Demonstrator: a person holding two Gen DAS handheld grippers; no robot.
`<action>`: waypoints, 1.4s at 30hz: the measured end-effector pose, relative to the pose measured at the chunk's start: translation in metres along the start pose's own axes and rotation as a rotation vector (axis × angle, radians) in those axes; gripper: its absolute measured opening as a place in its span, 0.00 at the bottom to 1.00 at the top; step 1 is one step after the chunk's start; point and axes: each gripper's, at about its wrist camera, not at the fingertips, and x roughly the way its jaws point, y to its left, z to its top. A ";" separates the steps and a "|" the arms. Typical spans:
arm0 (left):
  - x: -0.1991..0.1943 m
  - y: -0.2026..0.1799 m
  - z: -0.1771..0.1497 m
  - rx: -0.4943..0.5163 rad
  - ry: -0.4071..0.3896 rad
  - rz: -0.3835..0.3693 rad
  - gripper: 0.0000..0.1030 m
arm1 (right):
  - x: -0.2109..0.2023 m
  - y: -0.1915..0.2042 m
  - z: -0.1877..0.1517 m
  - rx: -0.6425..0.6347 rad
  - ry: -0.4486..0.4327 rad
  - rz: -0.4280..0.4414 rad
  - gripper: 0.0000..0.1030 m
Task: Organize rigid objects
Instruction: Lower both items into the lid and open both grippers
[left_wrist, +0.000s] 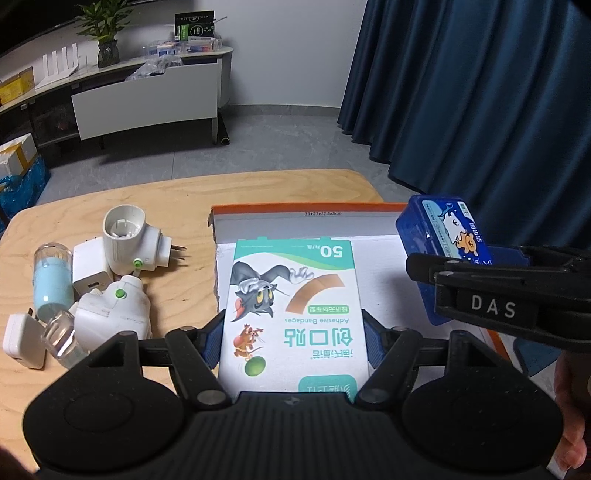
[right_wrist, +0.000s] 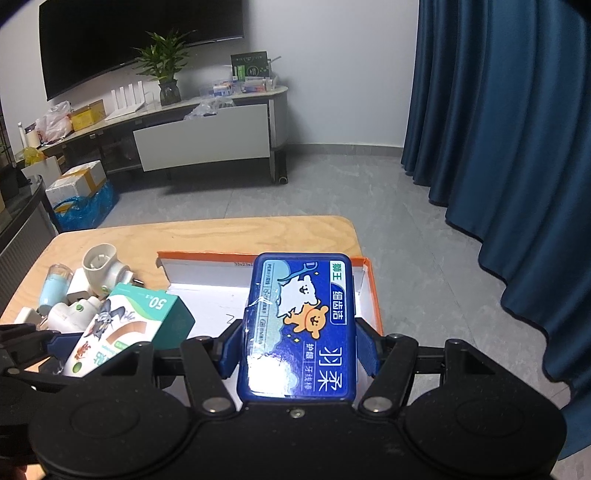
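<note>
**Left wrist view: each gripper holds a box above the tray**

Left wrist view, nearest the lens: the left gripper (left_wrist: 291, 334) is clamped on a bandage box (left_wrist: 291, 314), its blue pads pressing the box's two long sides. The box is white and teal with a cartoon cat and mouse and the number 50, and it is held over the white floor of an open cardboard tray (left_wrist: 295, 221) with an orange rim. At the right edge the right gripper (left_wrist: 480, 291) reaches in, gripping a blue floss case (left_wrist: 443, 236) over the tray's right part; part of a hand (left_wrist: 570, 406) shows behind it.

Left of the tray, on the wooden table (left_wrist: 184, 192), lies a loose cluster: a small white charger (left_wrist: 22, 339), a clear cap (left_wrist: 61, 338), a light blue bottle (left_wrist: 53, 280), a square white adapter (left_wrist: 90, 273), and two white plug-in devices with green buttons (left_wrist: 114, 314) (left_wrist: 133, 240), touching one another.

Right wrist view: the right gripper (right_wrist: 301, 347) is closed on the floss case (right_wrist: 303, 325), pads on both long sides, the case above the tray (right_wrist: 369, 291) near its right wall. The bandage box (right_wrist: 129, 325) is tilted at the left, over the tray's left edge.

Beyond the table are grey floor, a low cabinet (right_wrist: 207, 136) with a potted plant (right_wrist: 162, 70), and a dark blue curtain (right_wrist: 498, 129).
</note>
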 end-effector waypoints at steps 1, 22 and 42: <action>0.002 0.000 0.001 -0.003 0.002 0.001 0.70 | 0.003 0.000 0.001 -0.002 0.006 -0.001 0.72; 0.028 -0.007 0.016 -0.052 0.024 -0.025 0.78 | -0.023 -0.028 0.000 0.084 -0.097 -0.007 0.75; -0.054 -0.001 -0.006 0.010 -0.037 0.086 0.99 | -0.082 0.002 -0.024 0.120 -0.128 -0.010 0.80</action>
